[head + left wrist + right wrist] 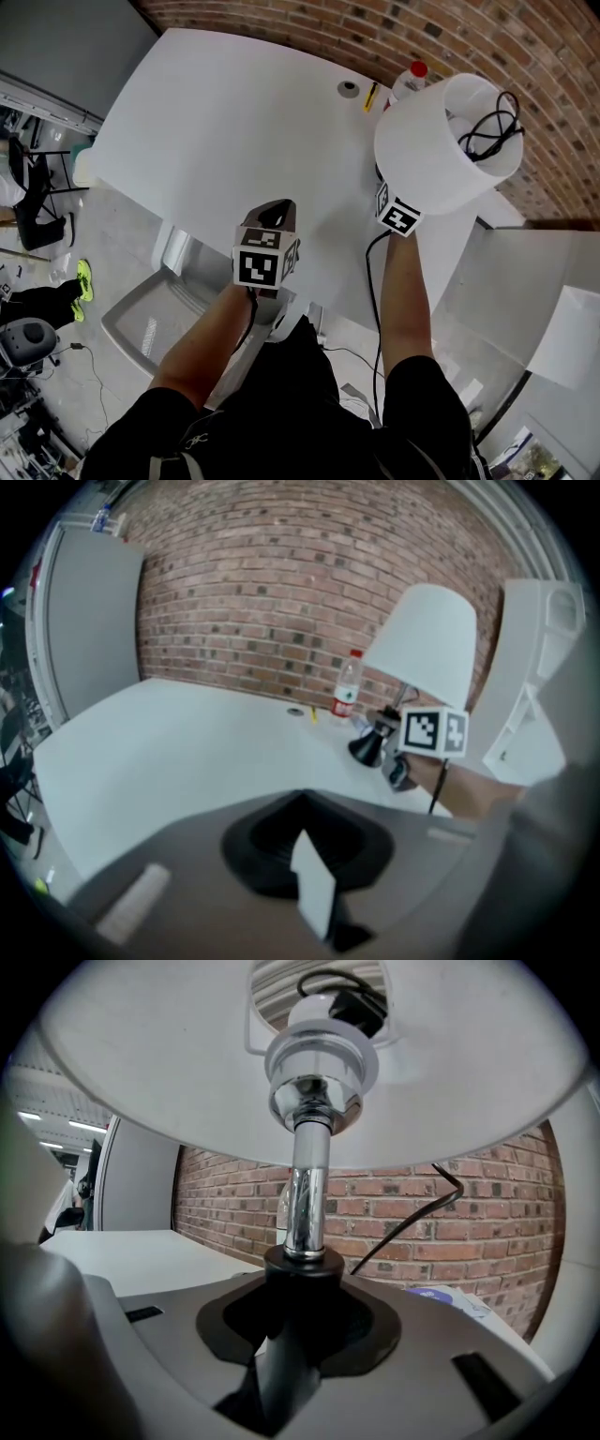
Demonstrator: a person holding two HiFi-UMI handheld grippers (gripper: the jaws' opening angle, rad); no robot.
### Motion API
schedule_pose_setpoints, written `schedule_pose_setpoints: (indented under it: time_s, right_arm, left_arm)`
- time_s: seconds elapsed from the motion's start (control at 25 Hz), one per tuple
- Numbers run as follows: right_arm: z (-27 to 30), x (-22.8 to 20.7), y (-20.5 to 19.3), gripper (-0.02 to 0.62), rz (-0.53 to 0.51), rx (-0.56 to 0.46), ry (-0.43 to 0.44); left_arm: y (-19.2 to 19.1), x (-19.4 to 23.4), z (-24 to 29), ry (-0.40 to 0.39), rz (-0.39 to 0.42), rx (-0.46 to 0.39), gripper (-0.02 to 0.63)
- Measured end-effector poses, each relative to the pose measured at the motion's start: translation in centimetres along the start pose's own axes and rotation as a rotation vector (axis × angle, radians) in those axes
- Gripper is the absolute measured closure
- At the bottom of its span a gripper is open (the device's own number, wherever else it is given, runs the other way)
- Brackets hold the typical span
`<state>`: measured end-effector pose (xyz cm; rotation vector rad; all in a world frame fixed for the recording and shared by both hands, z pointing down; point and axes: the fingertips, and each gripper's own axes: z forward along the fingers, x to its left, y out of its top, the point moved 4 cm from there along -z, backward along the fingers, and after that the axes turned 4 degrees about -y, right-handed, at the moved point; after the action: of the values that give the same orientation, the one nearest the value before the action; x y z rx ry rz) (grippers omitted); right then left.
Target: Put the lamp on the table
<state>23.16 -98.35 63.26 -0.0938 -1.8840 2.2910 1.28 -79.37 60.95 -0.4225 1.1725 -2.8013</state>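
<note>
The lamp has a white shade (436, 155) with its black cord (487, 131) bundled in the open top. In the right gripper view its chrome stem (307, 1199) rises from a black base neck held between the jaws. My right gripper (392, 204) is shut on the lamp's base under the shade, at the white table's (234, 122) right end. From the left gripper view the black base (367, 748) sits low at the tabletop; whether it touches is unclear. My left gripper (272, 217) hovers at the table's front edge, jaws together, nothing in them.
A clear bottle with a red cap (411, 79) stands by the brick wall behind the lamp. A yellow pen (370, 96) and a cable hole (349, 89) lie near it. A grey chair (155, 314) is below the table's front edge. The lamp's cord hangs off the edge.
</note>
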Motion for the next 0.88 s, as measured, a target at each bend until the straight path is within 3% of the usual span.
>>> schedule_pose_setpoints:
  time_s: [0.48,0.64,0.88]
  right_arm:
    - [0.3,0.5,0.1,0.480,-0.032,-0.047,-0.006]
    - [0.0,0.3,0.1,0.477,0.011,-0.075,-0.016]
    - [-1.8,0.3,-1.8,0.448,0.066,-0.019,-0.018]
  left_arm:
    - [-1.0,-0.1,0.2,0.013,0.001,0.022,0.609]
    - [-1.4,-0.2,0.1,0.010,0.002,0.032,0.609]
    - [-1.5,-0.5,-0.3,-0.002,0.012,0.028,0.609]
